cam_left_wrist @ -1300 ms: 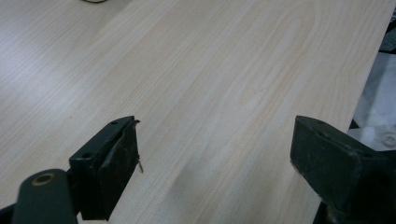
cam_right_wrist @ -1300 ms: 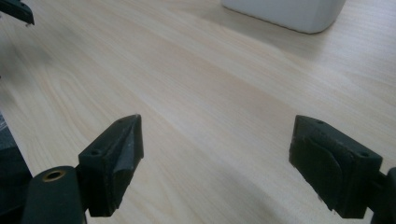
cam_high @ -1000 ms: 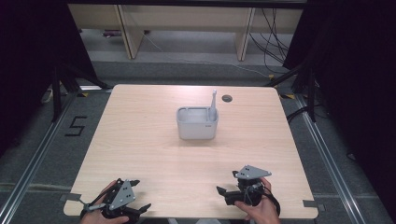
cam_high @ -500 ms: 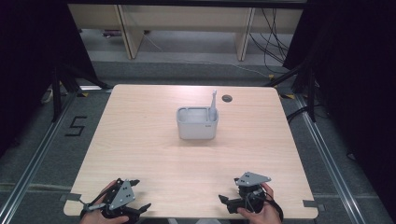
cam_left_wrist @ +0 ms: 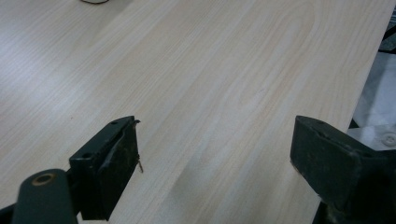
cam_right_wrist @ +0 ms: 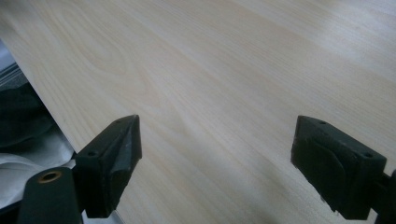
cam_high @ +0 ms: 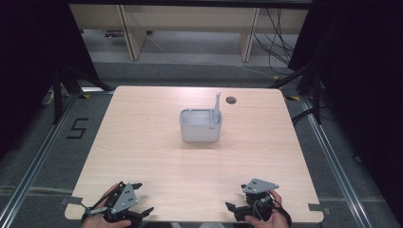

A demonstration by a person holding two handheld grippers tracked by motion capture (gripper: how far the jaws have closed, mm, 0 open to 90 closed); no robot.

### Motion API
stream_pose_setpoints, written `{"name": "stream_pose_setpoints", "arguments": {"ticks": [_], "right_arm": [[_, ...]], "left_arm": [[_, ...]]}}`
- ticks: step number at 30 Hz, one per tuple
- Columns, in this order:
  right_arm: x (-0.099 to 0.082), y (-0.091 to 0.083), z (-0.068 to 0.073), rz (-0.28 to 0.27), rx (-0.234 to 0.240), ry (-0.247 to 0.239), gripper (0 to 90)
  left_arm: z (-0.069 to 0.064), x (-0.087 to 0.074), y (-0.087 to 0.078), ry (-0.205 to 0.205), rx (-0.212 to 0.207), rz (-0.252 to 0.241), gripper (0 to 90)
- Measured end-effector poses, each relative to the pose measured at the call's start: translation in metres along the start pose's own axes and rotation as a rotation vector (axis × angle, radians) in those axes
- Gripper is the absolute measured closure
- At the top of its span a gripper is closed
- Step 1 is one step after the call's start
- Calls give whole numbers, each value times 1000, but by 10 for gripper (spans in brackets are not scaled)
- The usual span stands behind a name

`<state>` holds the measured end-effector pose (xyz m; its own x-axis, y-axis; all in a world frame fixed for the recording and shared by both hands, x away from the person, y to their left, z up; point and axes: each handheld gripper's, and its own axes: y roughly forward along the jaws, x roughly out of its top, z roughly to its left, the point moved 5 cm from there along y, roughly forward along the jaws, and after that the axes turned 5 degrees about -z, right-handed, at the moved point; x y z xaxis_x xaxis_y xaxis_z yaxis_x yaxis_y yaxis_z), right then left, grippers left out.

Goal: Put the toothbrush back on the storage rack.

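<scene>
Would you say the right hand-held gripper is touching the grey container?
Apart. The high view shows the right hand-held gripper at the table's near edge, with bare wood between it and the grey container at mid-table.

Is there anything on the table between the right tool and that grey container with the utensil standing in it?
Nothing visible. Between the right tool at the near edge and the grey container at mid-table lies only bare wooden table. The jaws stand wide apart.
</scene>
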<state>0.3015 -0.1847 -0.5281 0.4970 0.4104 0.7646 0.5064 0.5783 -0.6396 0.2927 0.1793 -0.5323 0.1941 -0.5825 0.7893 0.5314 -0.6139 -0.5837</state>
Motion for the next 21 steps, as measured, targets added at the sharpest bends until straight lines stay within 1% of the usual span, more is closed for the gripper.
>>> {"name": "stream_pose_setpoints", "arguments": {"ticks": [2, 4, 6, 7, 8, 9, 10, 17, 18, 21], "right_arm": [[0, 1, 0, 2, 5, -4, 170], [0, 1, 0, 0, 6, -1, 170], [0, 0, 1, 8, 3, 8, 170], [-1, 1, 0, 8, 3, 1, 170], [-1, 1, 2, 13, 6, 16, 170], [-1, 1, 1, 9, 6, 4, 170], [-1, 1, 2, 11, 6, 13, 170], [-1, 2, 1, 3, 9, 4, 169], [-1, 2, 2, 8, 11, 12, 170], [-1, 2, 2, 9, 7, 10, 170]], "left_arm": [[-1, 0, 0, 1, 3, -6, 148], [0, 0, 0, 3, 11, -1, 148], [0, 0, 0, 1, 0, 1, 148], [0, 0, 0, 2, 0, 3, 148], [-1, 0, 0, 2, -2, 1, 148], [-1, 0, 0, 3, 6, -2, 148], [0, 0, 1, 4, 11, 0, 148], [0, 0, 1, 4, 10, -1, 148], [0, 0, 1, 4, 12, -2, 148], [0, 0, 1, 5, 10, 0, 148]]}}
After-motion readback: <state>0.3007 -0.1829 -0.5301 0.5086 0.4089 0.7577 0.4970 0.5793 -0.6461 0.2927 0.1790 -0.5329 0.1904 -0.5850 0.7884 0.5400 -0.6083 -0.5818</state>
